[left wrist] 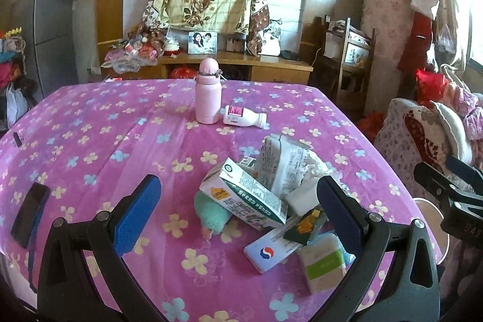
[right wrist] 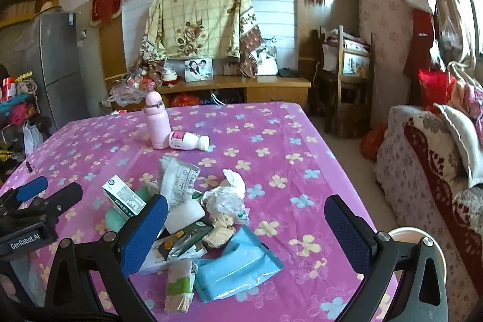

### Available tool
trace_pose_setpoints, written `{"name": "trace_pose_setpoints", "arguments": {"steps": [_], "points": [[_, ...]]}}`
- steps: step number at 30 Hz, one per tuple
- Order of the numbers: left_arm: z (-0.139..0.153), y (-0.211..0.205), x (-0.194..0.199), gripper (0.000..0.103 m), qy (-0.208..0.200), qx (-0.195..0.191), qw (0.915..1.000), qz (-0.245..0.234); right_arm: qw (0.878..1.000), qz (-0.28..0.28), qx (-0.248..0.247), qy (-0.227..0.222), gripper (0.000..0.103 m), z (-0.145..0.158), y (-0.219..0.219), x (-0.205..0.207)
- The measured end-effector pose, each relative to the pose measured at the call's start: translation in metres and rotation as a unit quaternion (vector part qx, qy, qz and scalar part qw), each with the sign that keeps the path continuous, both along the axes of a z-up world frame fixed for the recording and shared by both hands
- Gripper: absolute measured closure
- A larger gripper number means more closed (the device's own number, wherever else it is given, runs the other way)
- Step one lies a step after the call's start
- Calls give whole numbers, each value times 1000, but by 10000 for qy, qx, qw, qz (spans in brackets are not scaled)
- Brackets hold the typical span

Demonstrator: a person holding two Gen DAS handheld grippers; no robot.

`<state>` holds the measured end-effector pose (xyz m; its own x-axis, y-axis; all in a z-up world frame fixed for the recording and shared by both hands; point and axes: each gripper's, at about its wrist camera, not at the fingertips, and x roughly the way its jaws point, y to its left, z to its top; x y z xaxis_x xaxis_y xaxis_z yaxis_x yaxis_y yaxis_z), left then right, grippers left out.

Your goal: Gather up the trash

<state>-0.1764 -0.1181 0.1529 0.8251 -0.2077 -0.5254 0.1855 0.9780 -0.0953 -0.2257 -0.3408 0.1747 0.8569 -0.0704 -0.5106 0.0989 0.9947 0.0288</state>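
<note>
A heap of trash lies on the pink flowered tablecloth (left wrist: pixel 90 141): a green-and-white carton (left wrist: pixel 244 195), a white printed packet (left wrist: pixel 283 165), a blue-and-white box (left wrist: pixel 268 254) and a green tissue pack (left wrist: pixel 324 261). My left gripper (left wrist: pixel 238 210) hangs open just above the heap, with the carton between its blue pads. The right wrist view adds a crumpled tissue (right wrist: pixel 229 195) and a blue pouch (right wrist: pixel 238 264). Over these, my right gripper (right wrist: pixel 246 231) is open and holds nothing.
A pink flask (left wrist: pixel 207 92) stands at mid-table with a white bottle (left wrist: pixel 244 116) lying beside it. A dark phone (left wrist: pixel 30 213) rests near the left edge. A round pale bin rim (right wrist: pixel 404 231) shows past the table's right edge, by a sofa (right wrist: pixel 422 171).
</note>
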Motion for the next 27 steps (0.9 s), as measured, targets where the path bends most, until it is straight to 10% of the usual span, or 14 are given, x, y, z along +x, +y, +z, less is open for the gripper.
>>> {"name": "trace_pose_setpoints", "arguments": {"steps": [27], "points": [[6,-2,-5,0,-87,-27,10000,29,9997,39,125,-186,0,17,1,-9]]}}
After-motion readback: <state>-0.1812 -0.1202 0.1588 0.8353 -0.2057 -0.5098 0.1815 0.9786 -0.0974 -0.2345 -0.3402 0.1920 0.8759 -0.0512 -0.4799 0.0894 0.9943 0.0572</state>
